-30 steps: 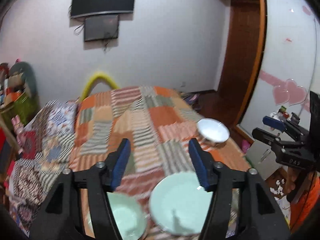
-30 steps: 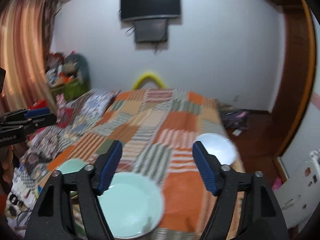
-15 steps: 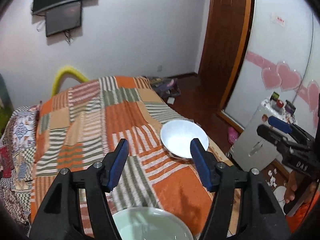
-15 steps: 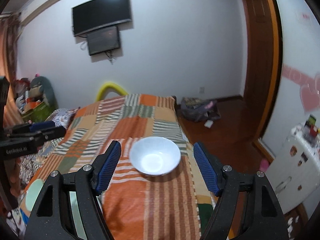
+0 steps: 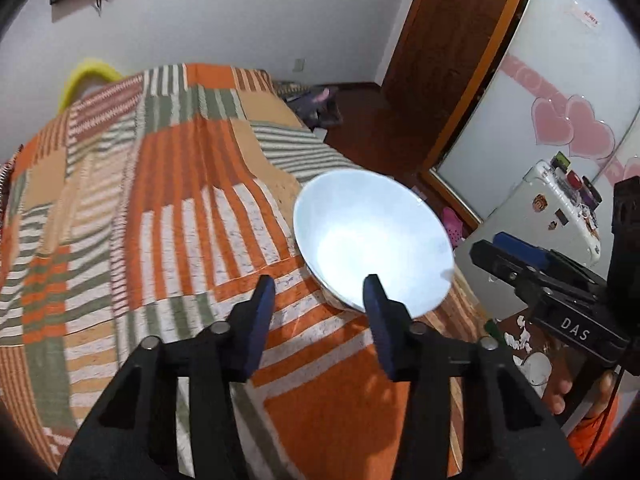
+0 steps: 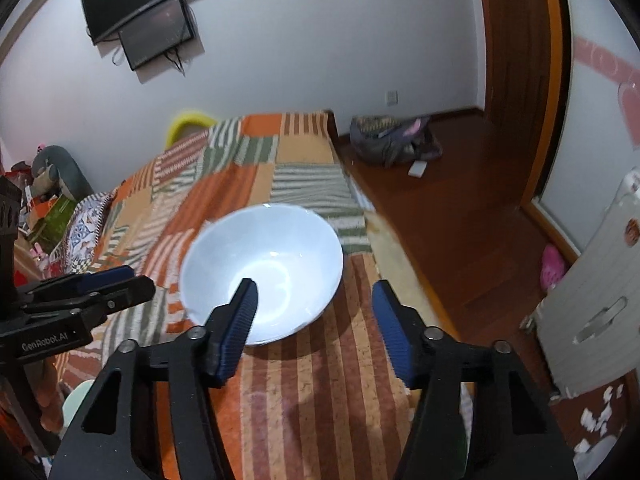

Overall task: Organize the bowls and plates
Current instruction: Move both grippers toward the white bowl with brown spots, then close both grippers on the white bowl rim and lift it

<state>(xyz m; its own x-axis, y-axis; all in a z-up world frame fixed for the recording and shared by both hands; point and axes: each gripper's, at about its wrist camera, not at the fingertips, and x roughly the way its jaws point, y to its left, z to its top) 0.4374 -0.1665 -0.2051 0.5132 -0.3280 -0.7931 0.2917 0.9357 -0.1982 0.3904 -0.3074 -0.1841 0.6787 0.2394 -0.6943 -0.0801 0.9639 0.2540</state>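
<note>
A white bowl [image 5: 372,236] sits upright on the striped orange bedspread [image 5: 168,200] near the bed's right edge. My left gripper [image 5: 318,292] is open, its right fingertip over the bowl's near rim. In the right wrist view the same bowl [image 6: 280,256] lies just ahead of my right gripper [image 6: 314,294], which is open with its left fingertip over the bowl's near side. A pale green dish edge [image 6: 76,400] shows at the lower left. Each gripper also shows in the other's view: the right gripper [image 5: 536,268] and the left gripper [image 6: 88,288].
The bed's right edge drops to a wooden floor [image 6: 440,200] with a bag [image 6: 392,140] on it. A small white fridge [image 5: 560,216] stands at the right. A wooden door frame [image 5: 452,60] and a TV [image 6: 140,12] are on the far wall.
Both grippers have moved forward and right toward the white bowl, which now looms large. The green plates have dropped out of the left view.
</note>
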